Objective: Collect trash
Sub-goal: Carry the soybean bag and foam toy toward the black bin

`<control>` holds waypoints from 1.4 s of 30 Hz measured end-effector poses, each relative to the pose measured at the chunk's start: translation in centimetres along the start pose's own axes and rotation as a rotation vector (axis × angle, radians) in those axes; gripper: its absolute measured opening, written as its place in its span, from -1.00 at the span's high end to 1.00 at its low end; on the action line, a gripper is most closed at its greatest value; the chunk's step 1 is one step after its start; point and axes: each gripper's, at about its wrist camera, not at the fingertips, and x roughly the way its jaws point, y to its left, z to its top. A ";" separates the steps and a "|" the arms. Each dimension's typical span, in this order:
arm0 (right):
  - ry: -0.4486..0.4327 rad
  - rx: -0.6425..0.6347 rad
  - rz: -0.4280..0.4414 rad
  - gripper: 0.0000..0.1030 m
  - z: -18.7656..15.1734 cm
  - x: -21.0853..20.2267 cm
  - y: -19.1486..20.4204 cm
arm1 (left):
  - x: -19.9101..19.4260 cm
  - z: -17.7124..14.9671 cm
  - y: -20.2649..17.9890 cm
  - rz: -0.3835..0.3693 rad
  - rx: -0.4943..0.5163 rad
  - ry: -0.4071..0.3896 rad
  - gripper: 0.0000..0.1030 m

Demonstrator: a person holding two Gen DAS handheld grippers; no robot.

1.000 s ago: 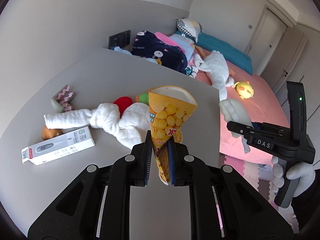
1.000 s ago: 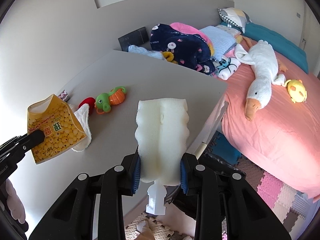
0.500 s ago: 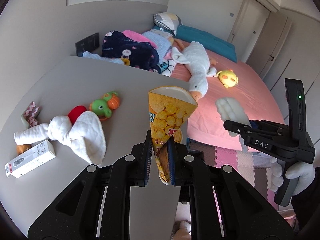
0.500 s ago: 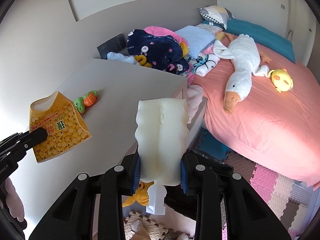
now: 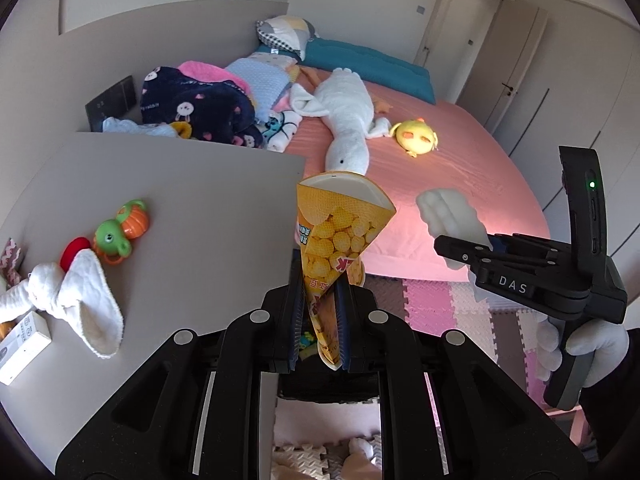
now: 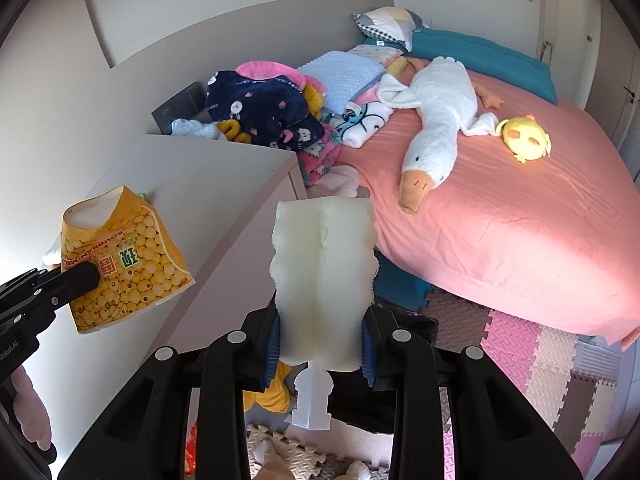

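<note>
Left gripper (image 5: 320, 300) clenched on a yellow snack bag (image 5: 332, 240), frame center, just past the grey table (image 5: 192, 208) edge. Right gripper (image 6: 322, 332) clenched on a white foam piece (image 6: 324, 272), lower center, pink bed (image 6: 500, 220) to the right.

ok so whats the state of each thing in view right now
yellow snack bag: torn open, empty-looking, pinched upright in left gripper
white foam piece: clamped in right gripper
white cloth: knotted, lying on table
goose plush: lying flat on bed
door: closed
</note>
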 end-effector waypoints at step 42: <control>0.026 0.148 -0.139 -0.23 -0.7 -0.6 -9.3 | 7.7 0.8 -9.5 -0.041 0.204 0.126 -0.63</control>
